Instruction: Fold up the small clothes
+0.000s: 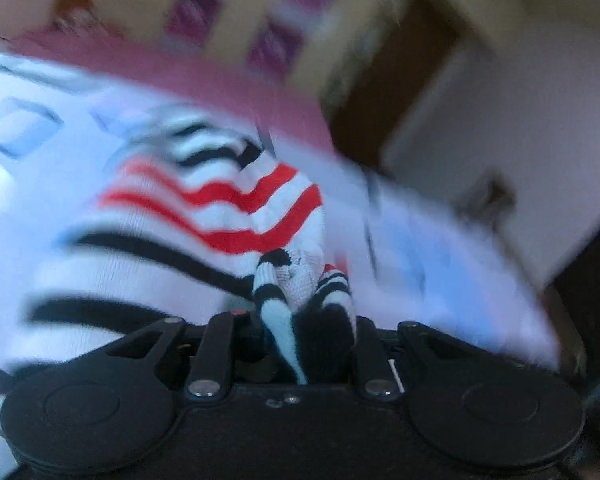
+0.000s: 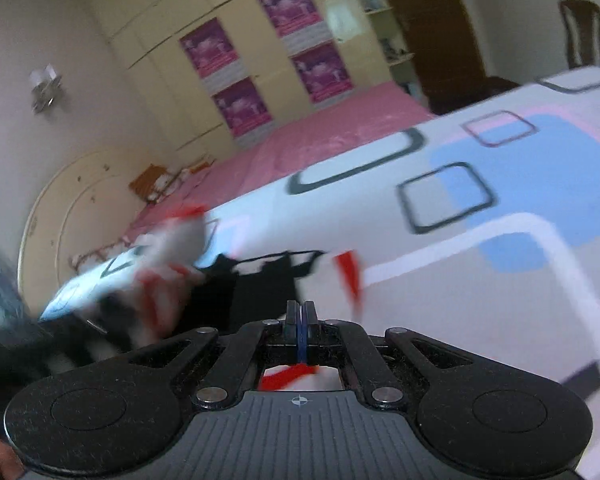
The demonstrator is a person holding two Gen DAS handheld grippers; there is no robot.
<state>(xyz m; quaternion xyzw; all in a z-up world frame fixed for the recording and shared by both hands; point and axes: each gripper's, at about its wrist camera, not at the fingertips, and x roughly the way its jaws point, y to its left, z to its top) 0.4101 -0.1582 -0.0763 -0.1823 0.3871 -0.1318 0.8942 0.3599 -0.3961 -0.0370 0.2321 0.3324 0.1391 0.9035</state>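
Observation:
A small white garment with red and black stripes (image 1: 220,208) lies bunched on the patterned bed sheet (image 1: 440,248). My left gripper (image 1: 300,320) is shut on a bunched striped edge of it, cloth wedged between the jaws. In the right wrist view the same striped garment (image 2: 172,264) is a blurred lump at the left, with a black edge stretched toward the middle. My right gripper (image 2: 300,316) has its jaws pressed together; a bit of red and white cloth (image 2: 292,376) shows under them. Both views are motion-blurred.
The bed sheet (image 2: 500,240) is white with blue patches and dark squares, over a pink cover (image 2: 320,136). Cream wardrobe doors with purple posters (image 2: 244,108) stand behind. A rounded headboard (image 2: 60,216) is at left, a dark chair (image 2: 584,32) at far right.

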